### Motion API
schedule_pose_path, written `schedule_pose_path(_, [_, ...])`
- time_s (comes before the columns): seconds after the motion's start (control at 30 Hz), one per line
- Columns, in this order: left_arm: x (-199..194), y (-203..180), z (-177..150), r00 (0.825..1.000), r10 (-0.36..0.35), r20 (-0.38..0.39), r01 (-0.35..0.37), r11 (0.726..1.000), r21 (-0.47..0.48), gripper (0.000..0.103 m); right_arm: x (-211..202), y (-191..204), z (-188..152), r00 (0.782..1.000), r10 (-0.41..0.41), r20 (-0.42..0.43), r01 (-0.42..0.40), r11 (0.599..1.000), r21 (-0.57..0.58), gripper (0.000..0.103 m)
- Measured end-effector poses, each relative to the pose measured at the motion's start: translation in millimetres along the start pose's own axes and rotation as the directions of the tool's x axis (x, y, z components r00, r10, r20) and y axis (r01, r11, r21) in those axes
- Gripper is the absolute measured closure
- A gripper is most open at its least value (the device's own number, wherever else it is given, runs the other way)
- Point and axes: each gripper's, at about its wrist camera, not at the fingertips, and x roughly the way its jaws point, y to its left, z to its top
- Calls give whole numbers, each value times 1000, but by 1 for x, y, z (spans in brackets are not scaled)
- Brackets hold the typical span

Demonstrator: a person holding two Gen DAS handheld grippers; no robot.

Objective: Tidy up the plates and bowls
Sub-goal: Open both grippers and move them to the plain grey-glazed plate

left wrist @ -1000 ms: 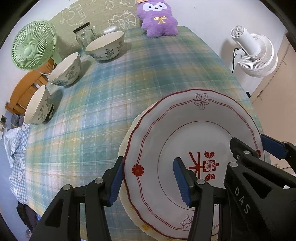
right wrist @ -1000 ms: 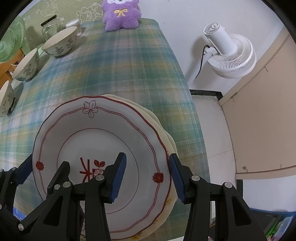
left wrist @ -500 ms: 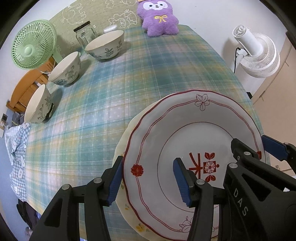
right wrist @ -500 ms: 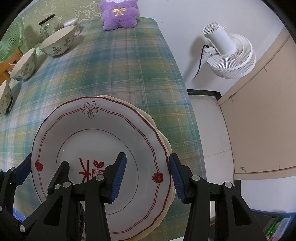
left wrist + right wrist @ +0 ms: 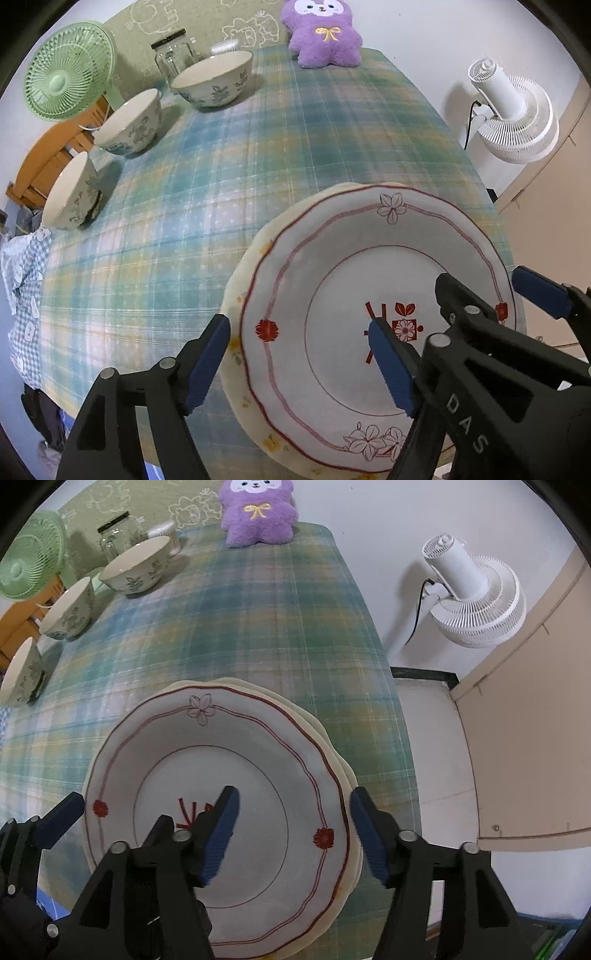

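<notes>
A white plate with red rim lines and flowers (image 5: 332, 266) (image 5: 236, 760) lies on top of a cream plate (image 5: 240, 266) (image 5: 332, 746) on the plaid tablecloth at the near right. My left gripper (image 5: 299, 358) is open and straddles the stack's left rim. My right gripper (image 5: 295, 834) is open and straddles its right rim. Three patterned bowls stand along the far left: a large one (image 5: 218, 81) (image 5: 136, 568), a middle one (image 5: 129, 122) (image 5: 68, 613) and a near one (image 5: 70, 195) (image 5: 20, 675).
A purple plush toy (image 5: 321, 33) sits at the table's far edge. A glass jar (image 5: 171, 55) and a green fan (image 5: 70, 85) are at the far left. A white fan (image 5: 472, 594) stands on the floor to the right. The table's right edge (image 5: 391, 716) is close to the plates.
Both grippers have opened wider around the stack's rims. The white plate now rests on the cream plate, which shows more on the left.
</notes>
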Motion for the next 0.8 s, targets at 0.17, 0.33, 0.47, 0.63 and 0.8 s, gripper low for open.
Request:
schedule_pose_path(0.17, [-19,15,3,999,-14,53,15,1000,-22,19,-22,8,7,999,26,48,-26,1000,2,29])
schedule_pose_path(0.33, [-37,45,9,994,-23,108,28,999,-46,19,-48,34,15,994,36,103,-36,999,-3,29])
schedule_pose_path(0.47, [-47,82,15,988,-36,148,44,998,-48,19,-66,66,23,989,45,143,-44,999,-13,29])
schedule_pose_path(0.63, [-52,128,22,984,-48,169,55,998,-38,19,-81,113,34,985,54,165,-56,998,5,29])
schedule_pose_path(0.8, [-51,179,27,983,-31,182,38,999,-30,20,-86,166,45,982,58,180,-60,998,6,29])
